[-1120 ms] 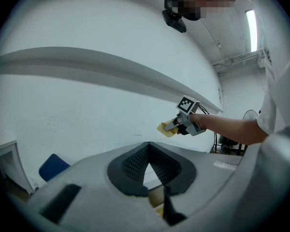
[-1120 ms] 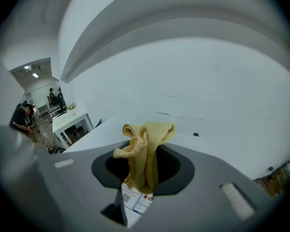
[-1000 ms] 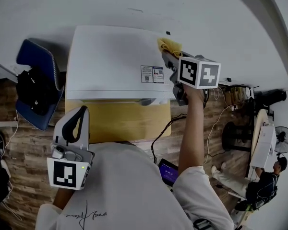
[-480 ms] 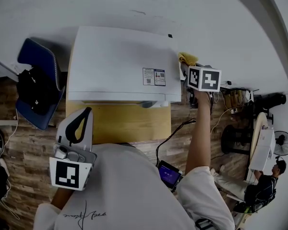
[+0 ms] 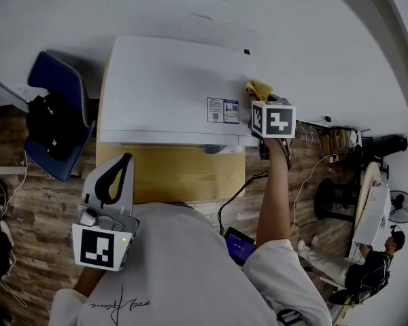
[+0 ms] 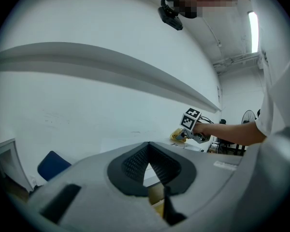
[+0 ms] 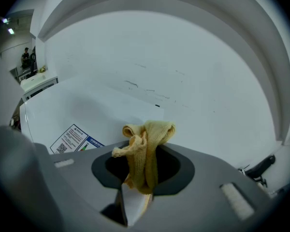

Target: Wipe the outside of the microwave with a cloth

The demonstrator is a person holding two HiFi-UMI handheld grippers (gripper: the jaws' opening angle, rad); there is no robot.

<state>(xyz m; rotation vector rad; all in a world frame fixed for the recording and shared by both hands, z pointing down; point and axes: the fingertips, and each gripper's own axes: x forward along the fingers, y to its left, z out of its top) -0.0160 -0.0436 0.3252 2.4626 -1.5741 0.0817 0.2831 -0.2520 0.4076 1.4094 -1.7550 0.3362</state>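
A person stands facing a white microwave [image 5: 170,87] that sits on a wooden stand [image 5: 170,175] against a pale wall. Their right arm reaches straight forward with the elbow nearly locked, and the right hand [image 5: 277,143] is wrapped round the handle of the right gripper [image 5: 260,100]. Its jaws are pressed together on a bunched yellow cloth [image 7: 144,153], which pokes out beyond the tips. The microwave's flat top spreads out to this gripper's left, with a printed label [image 5: 222,109] just beside it. The cloth sits at the top's right edge, towards the back. Whether it touches cannot be made out.

The left gripper [image 5: 120,161] is held low and close to the person's chest. Its jaws are closed with nothing between them. The microwave's front is ahead of it and well apart.
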